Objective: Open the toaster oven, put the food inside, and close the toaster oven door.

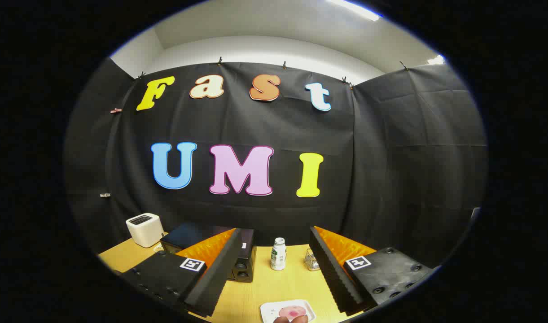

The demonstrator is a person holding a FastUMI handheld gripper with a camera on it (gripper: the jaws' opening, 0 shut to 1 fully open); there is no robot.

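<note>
Gripper [274,273] fingers spread wide, holding nothing; food [292,312] on white tray [269,310] appears soft, light; grip sides gently.

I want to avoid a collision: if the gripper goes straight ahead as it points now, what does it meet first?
Probably the small white bottle, standing on the wooden table beyond the open gripper; depth is unclear. The toaster oven lies partly behind one finger.

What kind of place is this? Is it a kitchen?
Probably a practice booth set up like a kitchen, not a real one. Black cloth walls surround a wooden table holding a black toaster oven, a white toaster and a plate of food. The gripper is open.
</note>
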